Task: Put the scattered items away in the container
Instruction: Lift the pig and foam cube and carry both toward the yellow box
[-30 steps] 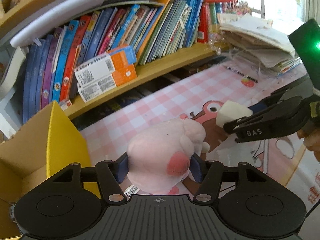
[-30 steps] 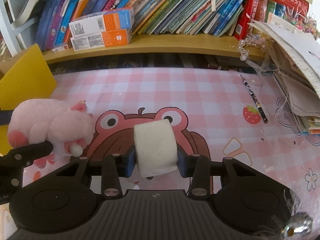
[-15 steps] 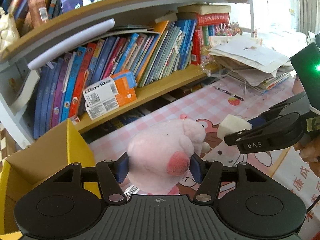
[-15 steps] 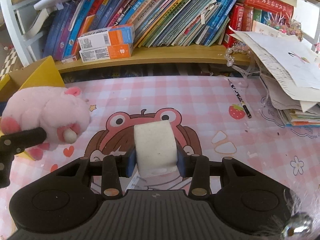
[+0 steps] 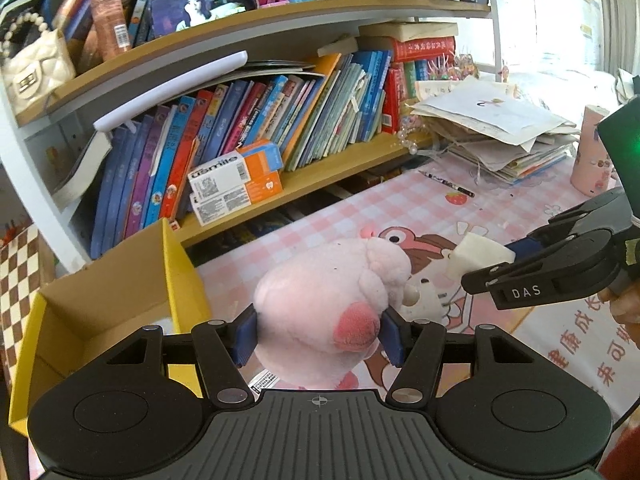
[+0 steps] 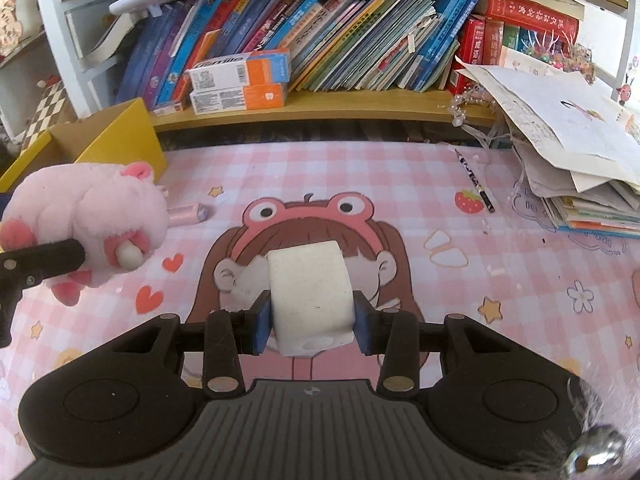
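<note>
Our left gripper [image 5: 318, 334] is clamped on the pink plush toy [image 5: 328, 300], held above the pink checked table mat [image 6: 400, 176]; our right gripper [image 6: 312, 322] squeezes a white foam block [image 6: 310, 292] between its blue pads. The yellow cardboard box [image 5: 120, 292] stands open just left of the plush, below the bookshelf [image 5: 320, 168]; a pencil [image 6: 474, 180] lies near the paper stack [image 6: 568, 140]

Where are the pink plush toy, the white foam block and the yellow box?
pink plush toy [image 5: 328, 300], left wrist view, middle of its fuzzy body
white foam block [image 6: 310, 288], right wrist view, front face
yellow box [image 5: 182, 276], left wrist view, its yellow side wall
</note>
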Available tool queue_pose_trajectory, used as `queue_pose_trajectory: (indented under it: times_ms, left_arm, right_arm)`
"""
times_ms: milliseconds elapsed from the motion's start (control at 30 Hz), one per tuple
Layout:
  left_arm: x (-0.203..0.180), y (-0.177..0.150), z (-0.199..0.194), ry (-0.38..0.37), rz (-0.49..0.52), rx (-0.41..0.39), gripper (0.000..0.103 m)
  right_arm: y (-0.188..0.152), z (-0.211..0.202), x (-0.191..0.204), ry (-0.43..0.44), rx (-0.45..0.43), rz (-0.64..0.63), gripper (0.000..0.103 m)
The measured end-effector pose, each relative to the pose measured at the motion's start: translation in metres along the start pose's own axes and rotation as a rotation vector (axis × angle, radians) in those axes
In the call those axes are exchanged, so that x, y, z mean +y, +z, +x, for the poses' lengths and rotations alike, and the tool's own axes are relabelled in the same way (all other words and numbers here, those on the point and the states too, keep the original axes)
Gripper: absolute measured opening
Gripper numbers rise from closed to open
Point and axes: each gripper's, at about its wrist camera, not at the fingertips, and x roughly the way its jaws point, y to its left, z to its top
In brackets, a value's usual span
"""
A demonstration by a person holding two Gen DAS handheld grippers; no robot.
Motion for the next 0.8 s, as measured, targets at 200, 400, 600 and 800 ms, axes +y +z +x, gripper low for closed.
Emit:
queue_pose_trajectory:
  times_ms: [200,400,600,800]
  left_arm:
    - [0.003,-0.009,-0.012,-0.009,-0.013,-0.004,0.06]
    - [0.007,-0.015,-0.021,-0.023,-0.013,-0.015,0.06]
    - [0.017,-0.021,-0.03,-0.031,-0.013,-0.027,0.06]
    - [0.028,-0.027,-0.039,-0.042,-0.013,-0.037,0.06]
  right_arm:
    - [-0.01,-0.012,0.011,-0.007,-0.001,-0.004,0.038]
    - [-0.017,-0.02,0.021,-0.019,-0.003,-0.003,0.038]
    - [-0.021,-0.027,0.034,-0.033,-0.011,0.005,0.038]
    - [-0.022,-0.032,0.049,-0.046,-0.021,0.009,0.038]
